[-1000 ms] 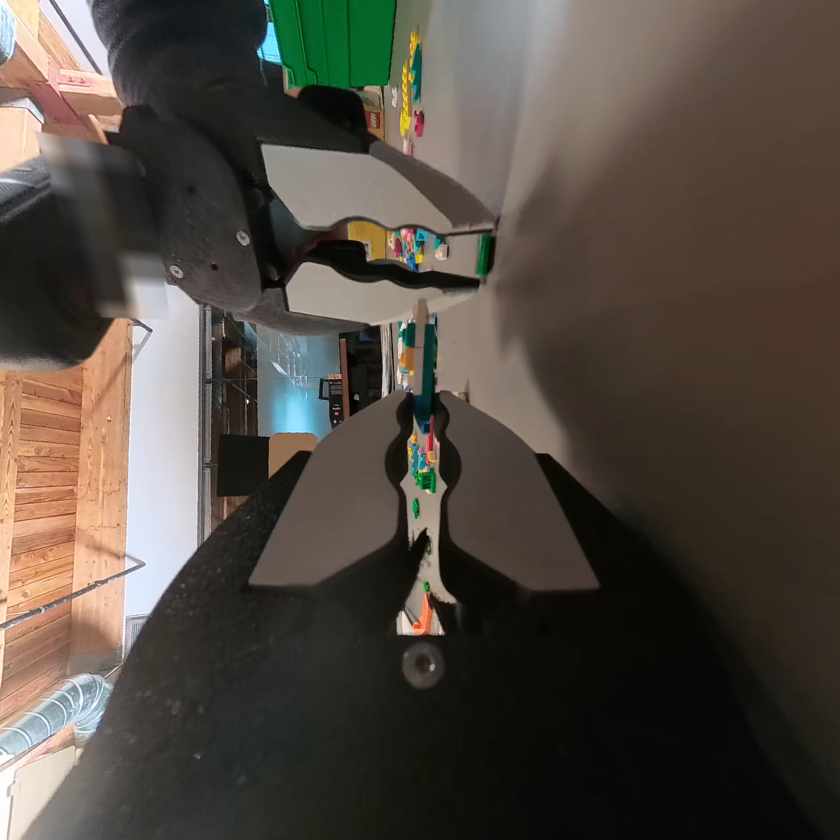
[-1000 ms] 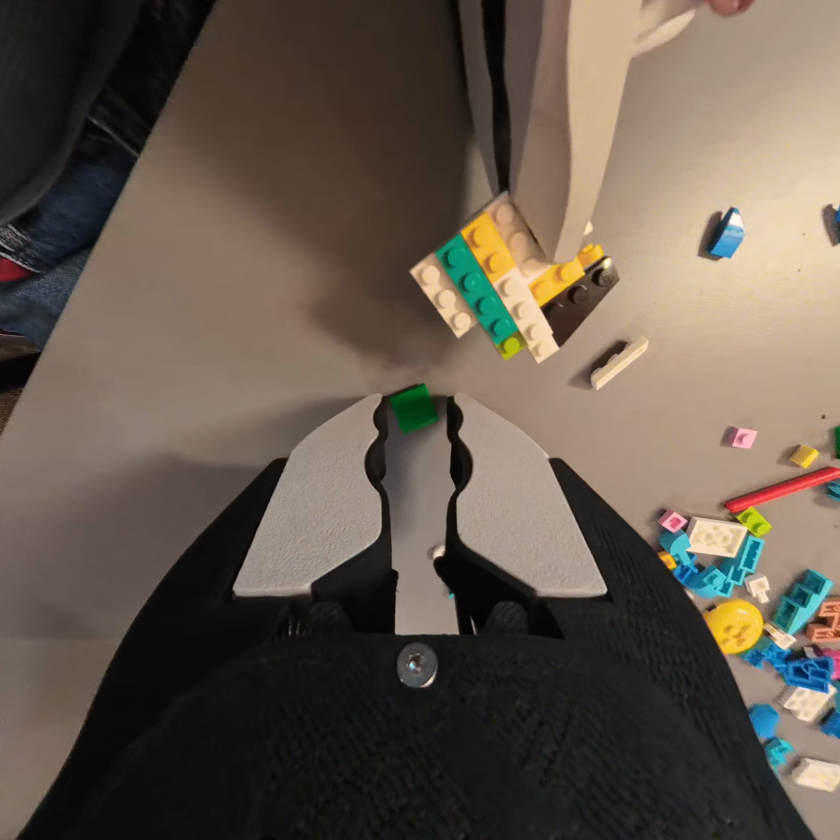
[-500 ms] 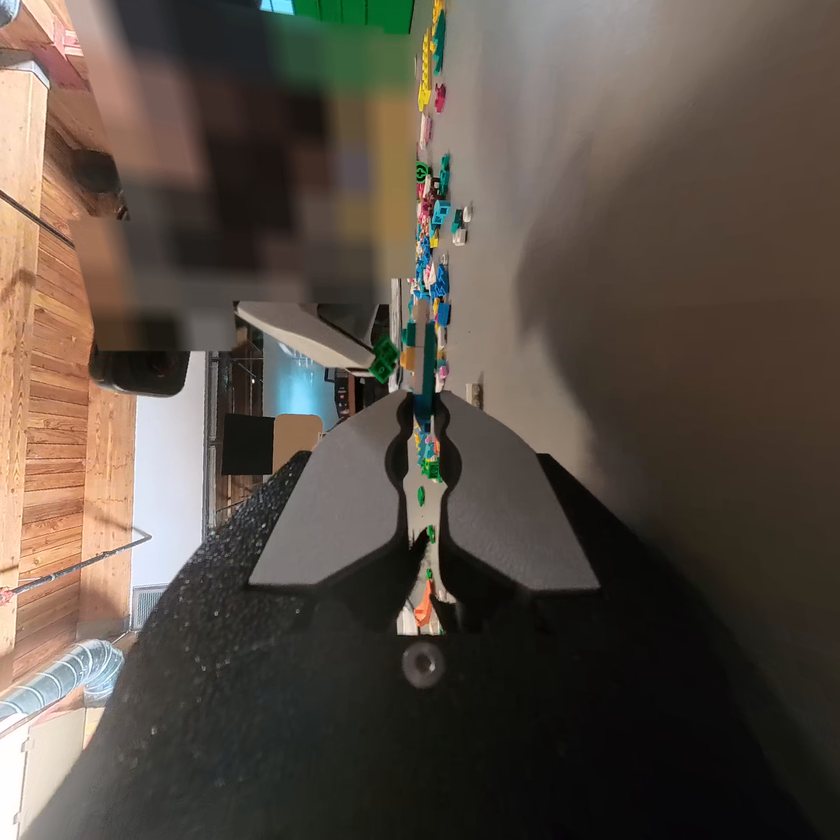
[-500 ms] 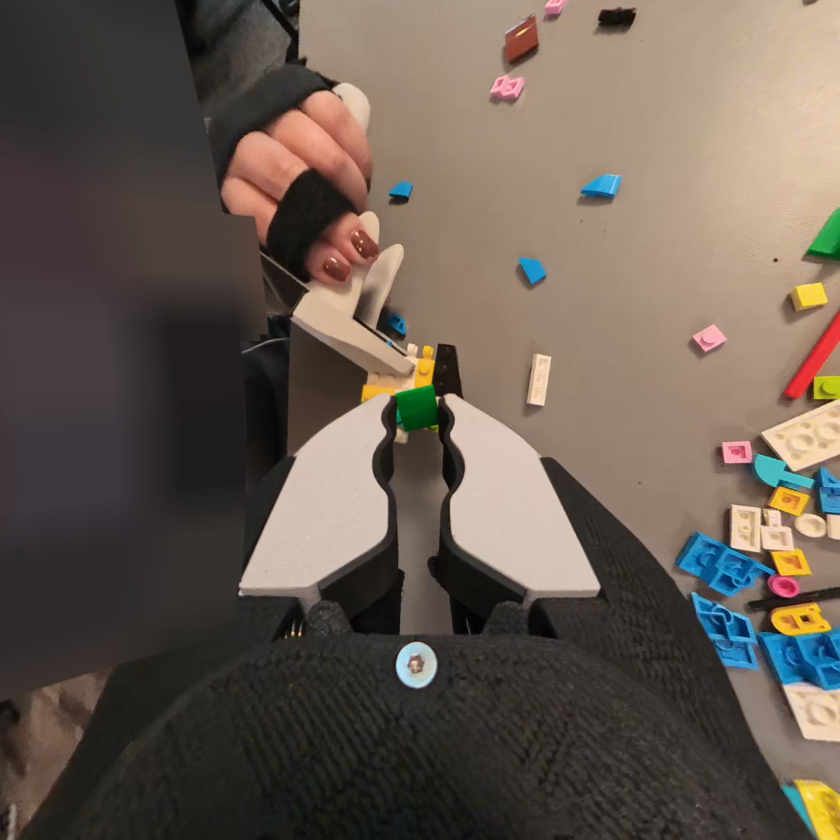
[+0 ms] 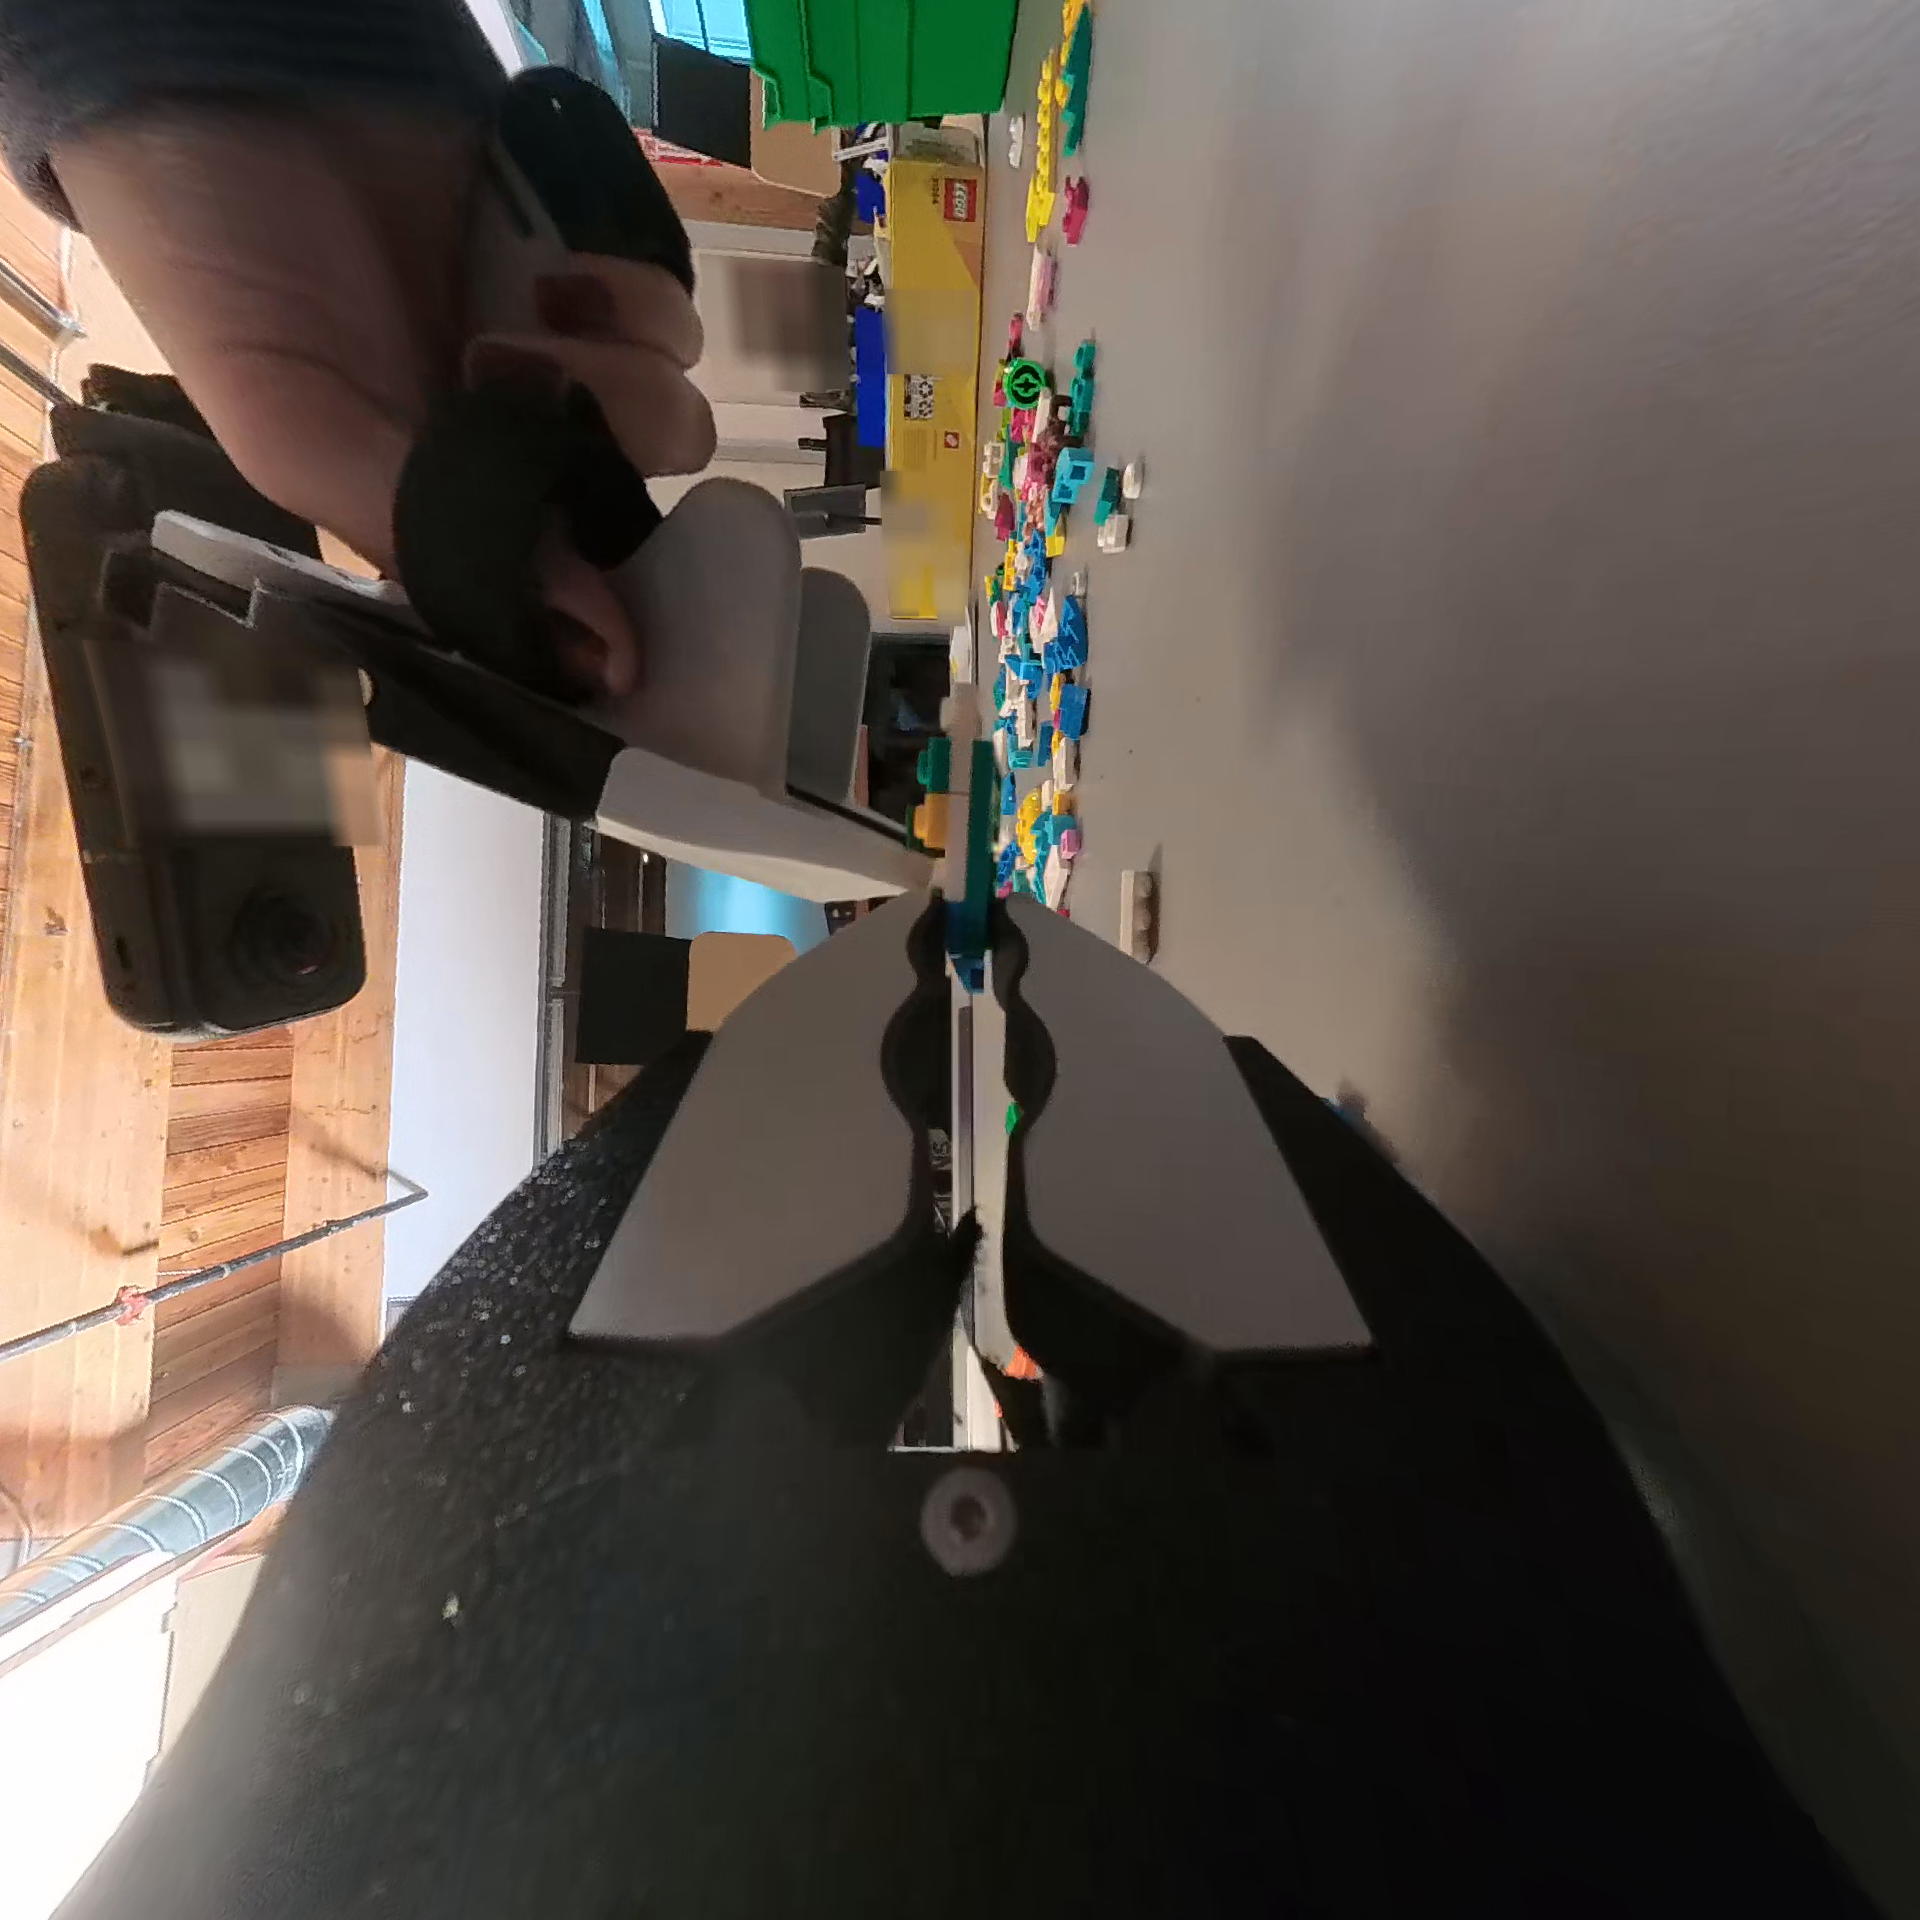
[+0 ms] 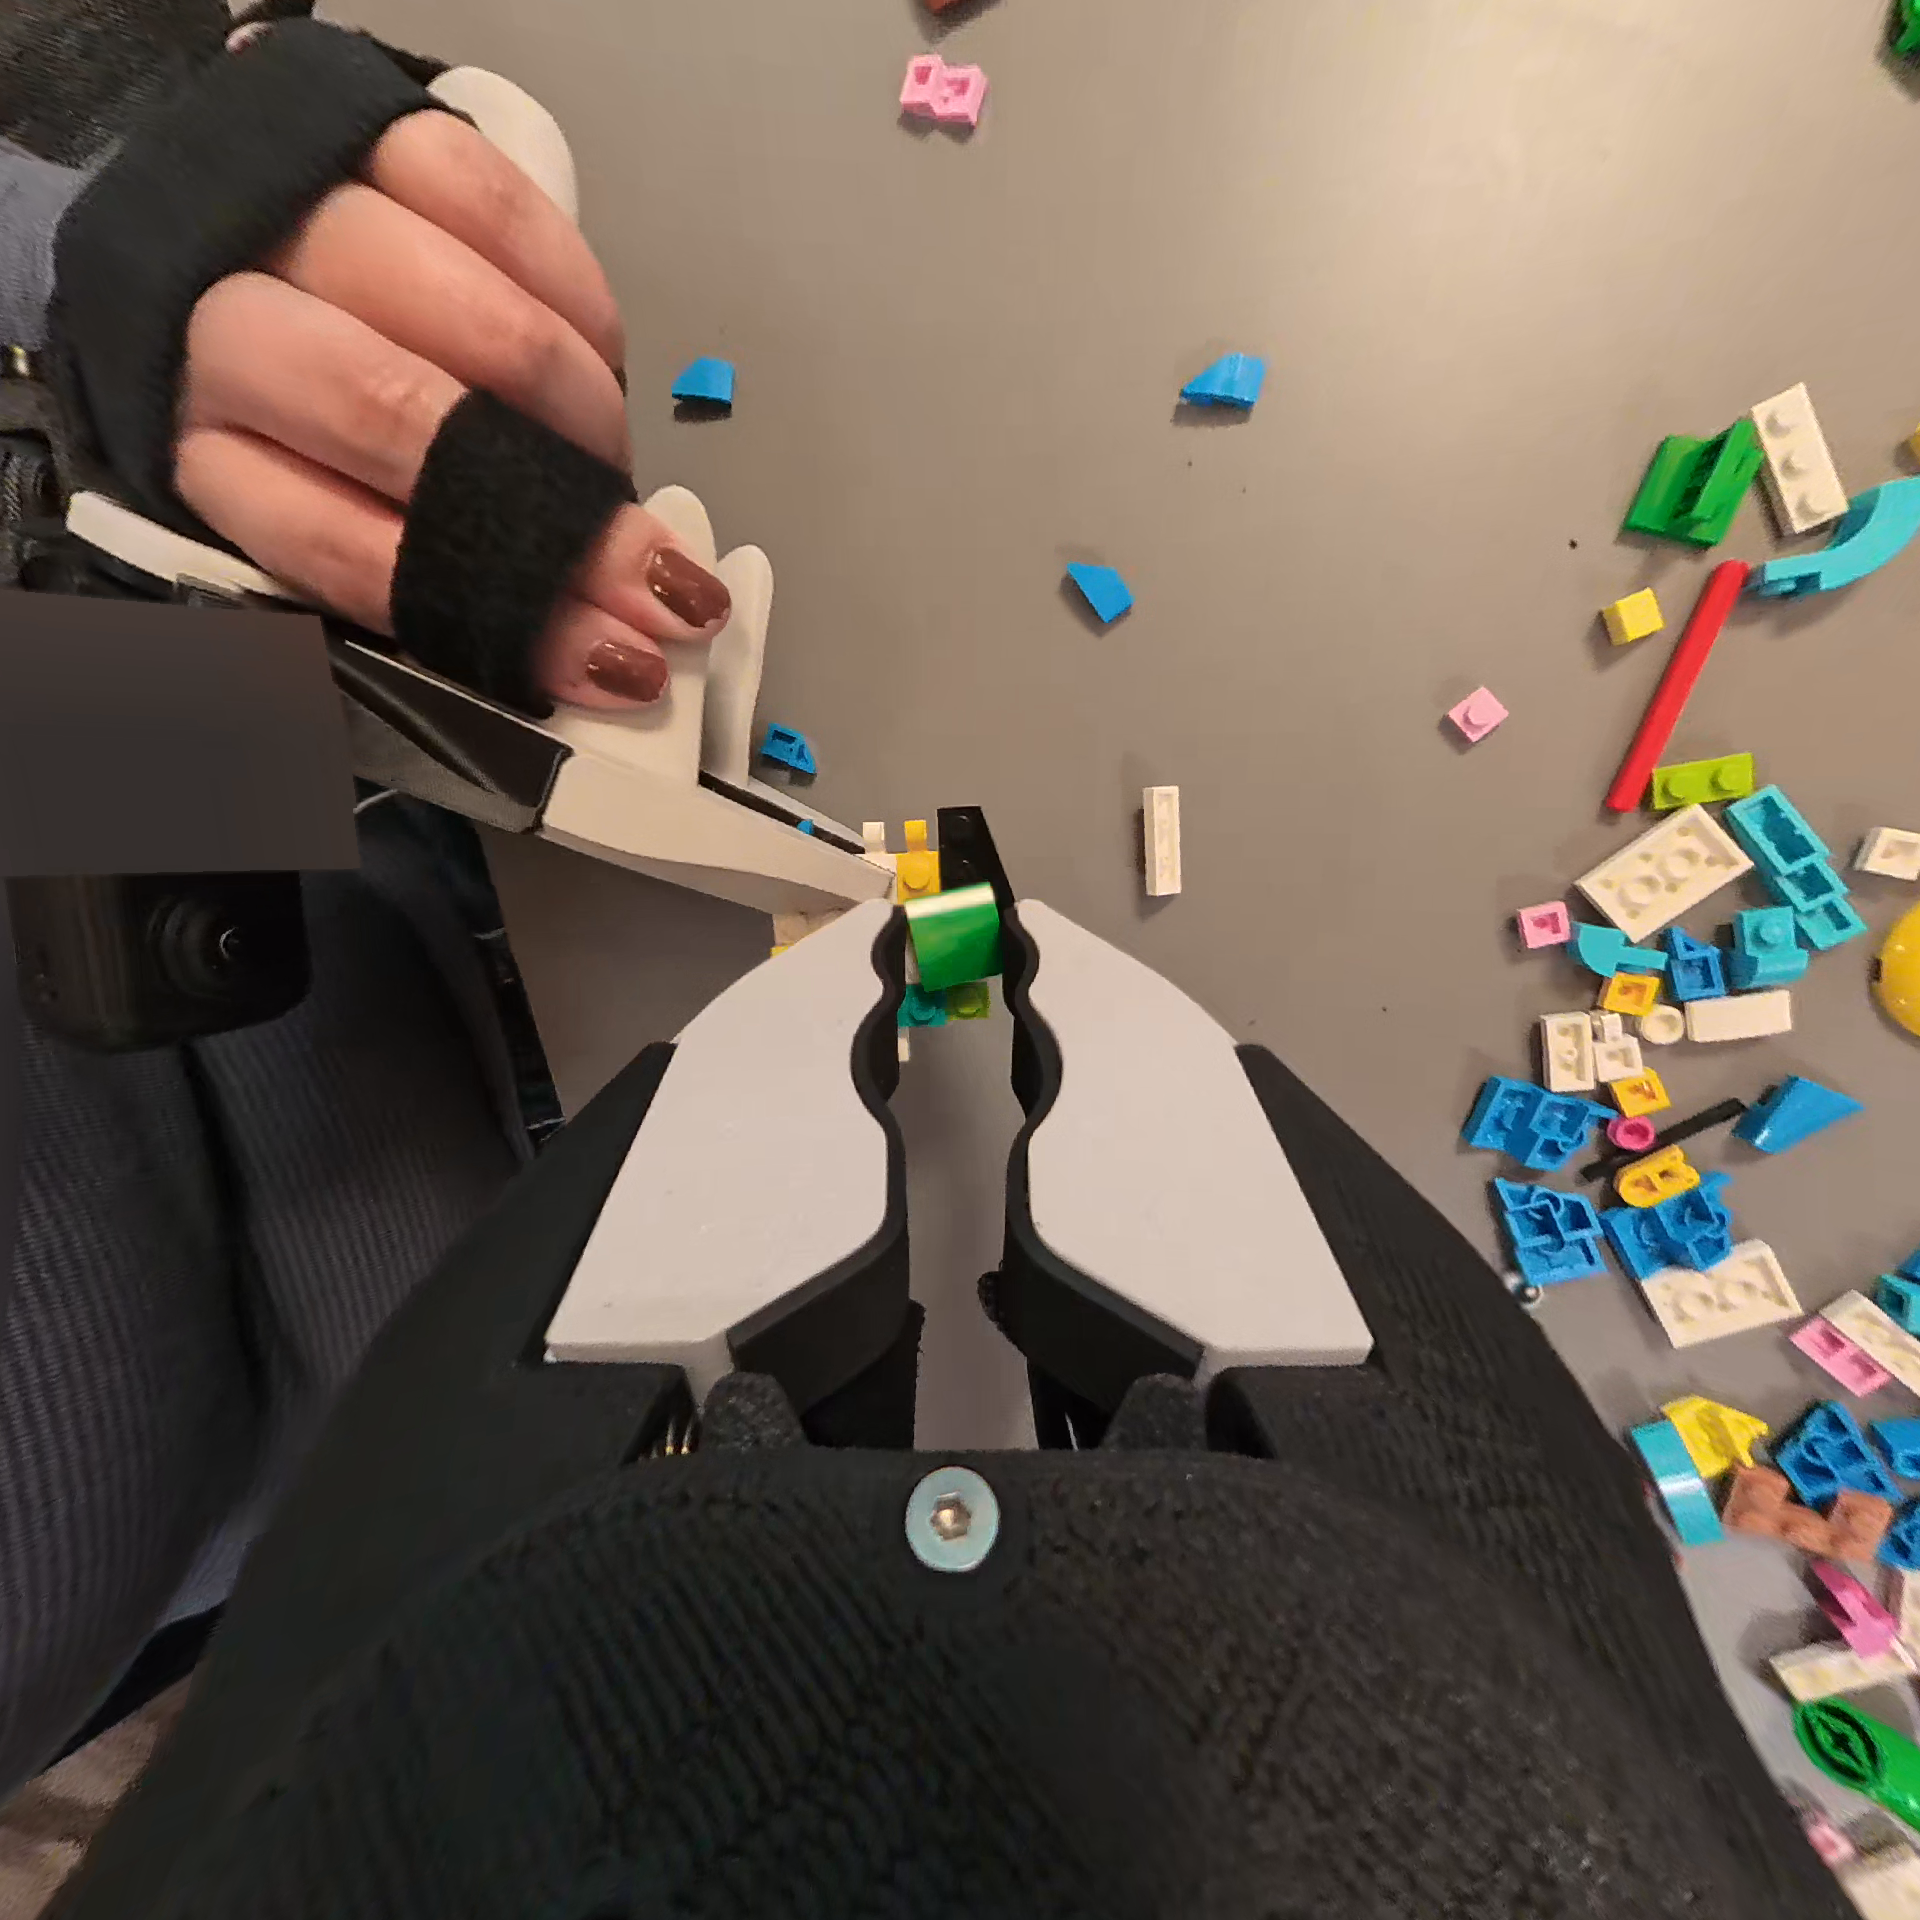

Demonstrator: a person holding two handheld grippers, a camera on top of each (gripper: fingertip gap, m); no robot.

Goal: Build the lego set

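Between the two tools, just above the grey table (image 6: pixel 1351 260), sits the small lego assembly (image 6: pixel 940 852): yellow, white, teal and lime bricks stacked together, with a black plate at its far edge. From the left wrist view it shows edge-on as a thin teal and blue strip (image 5: pixel 975 862) with a yellow brick on one side. The left gripper (image 5: pixel 971 925) is clenched on this assembly, its tips pressing the blue end. The right gripper (image 6: pixel 954 920) grasps a green tile (image 6: pixel 951 935) with a smooth, shiny top, tilted a little, and holds it right over the assembly; whether the tile already touches the bricks under it I cannot tell, because the tile hides the contact.

Far along the table edge stands a yellow lego box (image 5: pixel 933 364) lying on its side, and behind it a green bin (image 5: pixel 883 52); what is inside them is not visible. Loose pieces (image 6: pixel 1662 1091) lie scattered to the right on the table, many blue and white, with a red bar (image 6: pixel 1673 686) and a single white plate (image 6: pixel 1162 840) near the assembly.

A hand (image 6: pixel 343 364) in a black fingerless glove wraps around the left tool's handle, fingers curled and pressing the trigger, the tool pointing down and sideways to the assembly. The right tool comes from above.
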